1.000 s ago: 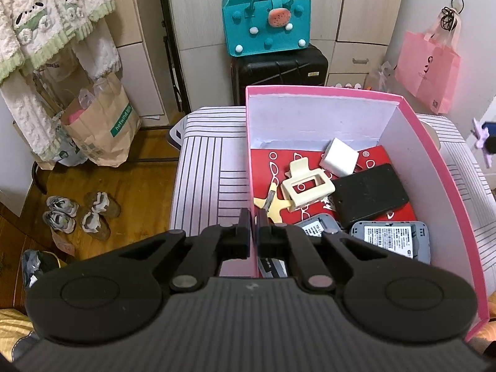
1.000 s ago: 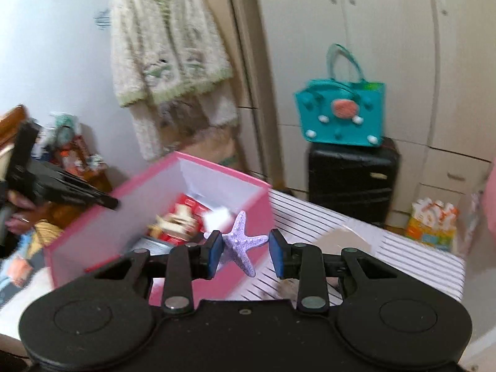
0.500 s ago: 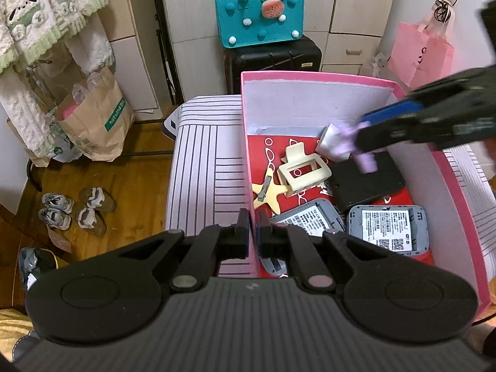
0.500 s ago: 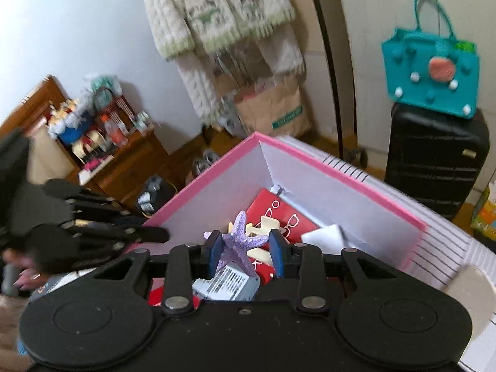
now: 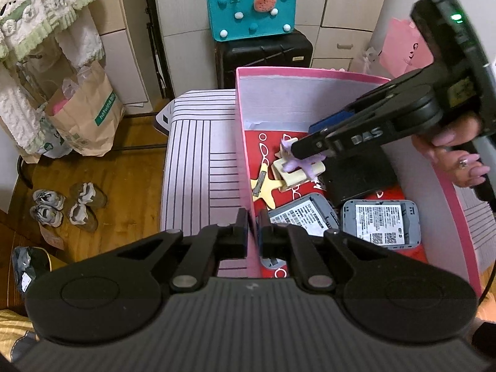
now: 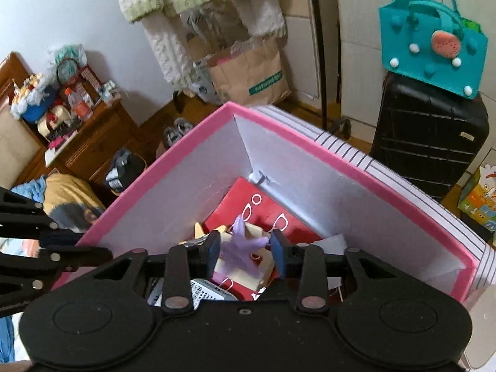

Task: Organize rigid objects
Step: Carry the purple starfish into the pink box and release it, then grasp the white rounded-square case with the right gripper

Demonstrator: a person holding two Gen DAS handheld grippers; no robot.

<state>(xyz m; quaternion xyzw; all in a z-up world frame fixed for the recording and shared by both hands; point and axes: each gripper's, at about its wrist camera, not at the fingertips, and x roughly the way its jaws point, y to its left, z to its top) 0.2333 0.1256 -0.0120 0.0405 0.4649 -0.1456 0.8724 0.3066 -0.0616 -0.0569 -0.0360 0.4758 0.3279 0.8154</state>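
A lilac, knobbly plastic starfish (image 6: 240, 249) lies released between the right gripper's (image 6: 245, 252) just-opening jaws.

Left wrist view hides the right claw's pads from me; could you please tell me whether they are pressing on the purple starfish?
Observer: It seems not. The right claw has just been opening, and in the right wrist view the starfish appears to lie loose between its pads.
Operator: Thank you. Is anything hidden behind that claw?
Observer: Yes, a white block lies on the floor of the box, just beyond the claw's right pad.
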